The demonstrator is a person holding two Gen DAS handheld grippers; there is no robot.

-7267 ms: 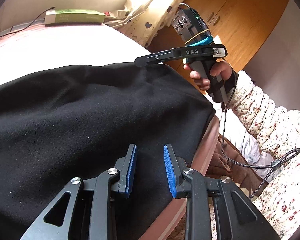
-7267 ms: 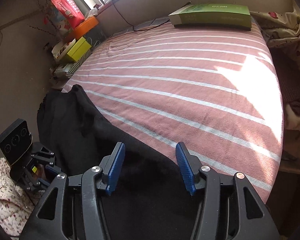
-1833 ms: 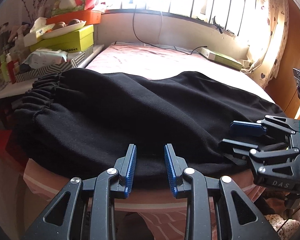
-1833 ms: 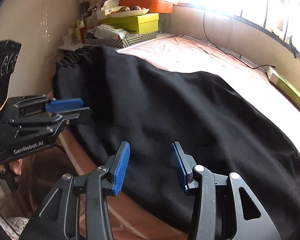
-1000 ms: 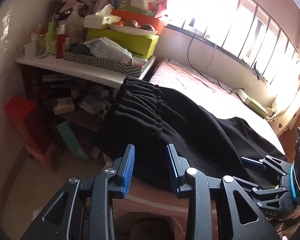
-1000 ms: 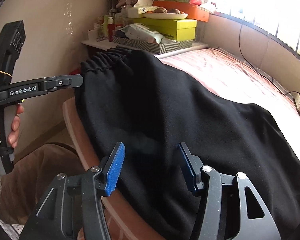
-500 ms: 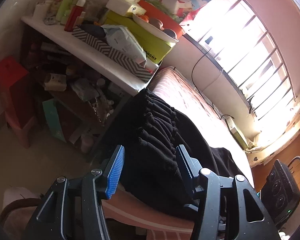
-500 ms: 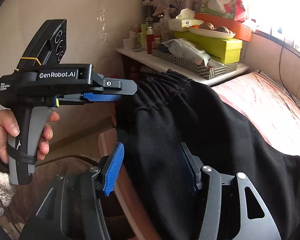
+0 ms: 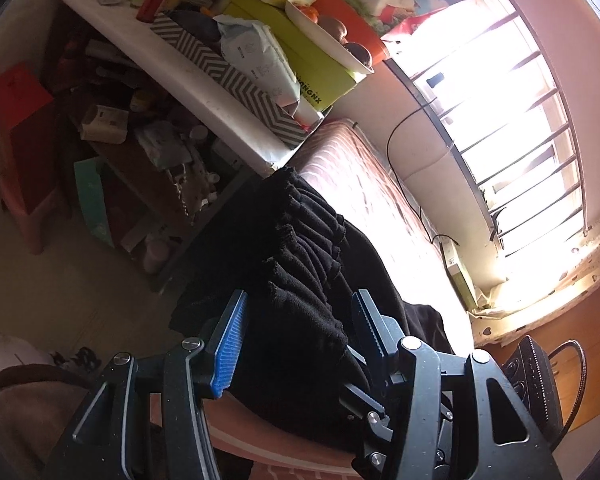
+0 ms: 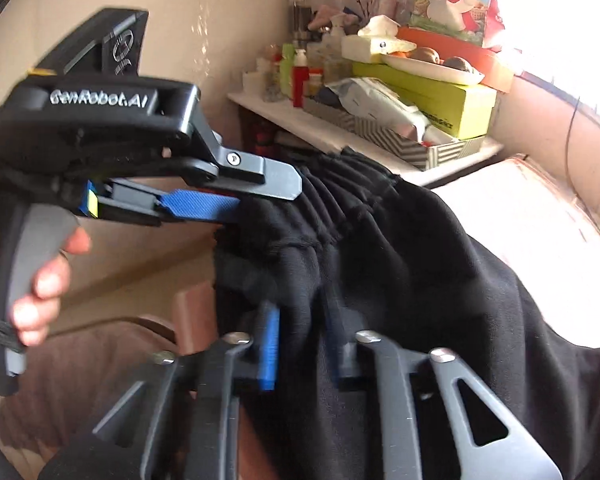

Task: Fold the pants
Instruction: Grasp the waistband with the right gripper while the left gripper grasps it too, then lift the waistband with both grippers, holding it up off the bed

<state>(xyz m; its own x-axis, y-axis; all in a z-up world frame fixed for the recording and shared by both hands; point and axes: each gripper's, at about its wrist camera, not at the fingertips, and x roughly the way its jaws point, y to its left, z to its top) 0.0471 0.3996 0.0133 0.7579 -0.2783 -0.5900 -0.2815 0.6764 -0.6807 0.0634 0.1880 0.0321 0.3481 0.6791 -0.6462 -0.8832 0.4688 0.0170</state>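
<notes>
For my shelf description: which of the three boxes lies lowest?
The grey-and-white zigzag box, resting directly on the white shelf. The yellow-green box and the orange box sit higher.

One pair of black pants (image 9: pixel 300 280) on one bed (image 9: pixel 360 184). Two tools: left tool (image 9: pixel 296 336), right tool (image 10: pixel 300 344). One red stool (image 9: pixel 16 128), one barred window (image 9: pixel 512 120).
</notes>
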